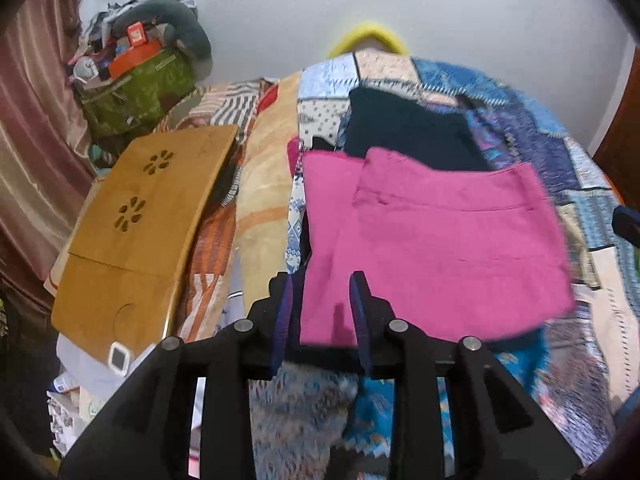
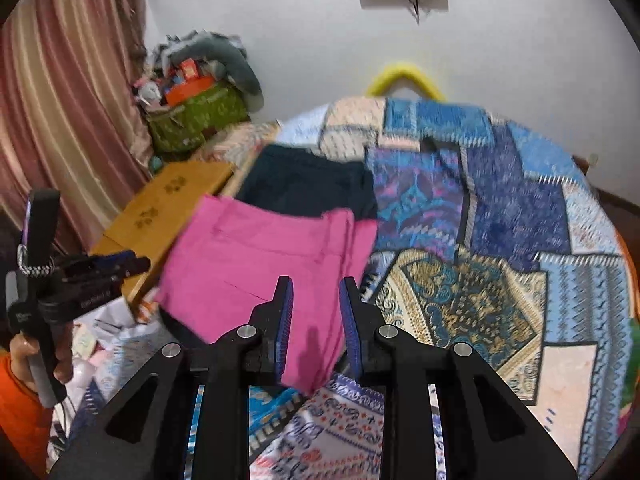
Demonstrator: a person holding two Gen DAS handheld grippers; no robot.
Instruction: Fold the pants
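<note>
Black fingers of my left gripper [image 1: 322,312] fill the bottom of the left wrist view, spread a little apart with nothing pinched; the near left corner of the pink pants [image 1: 432,248] shows through the gap, but the pads look clear of the cloth. So, going left to right: a wooden lap desk [image 1: 140,232] sits off to the side on the bed, out of the folding zone. Then come the pants, already folded into a compact rectangle on the patchwork quilt [image 1: 560,148], partly overlapping a dark folded garment [image 1: 408,128] behind them, which I'd guess is the done pile starting.

Over on the right wrist view, my right gripper [image 2: 316,312] is likewise parted and empty, hanging over the pants' near right edge. Looks to me like both tools let go at matching corners so the fold lands square. I'd say the fold is basically finished, maybe just a tidy-up left. Everything's a bit motion-blurred though.
</note>
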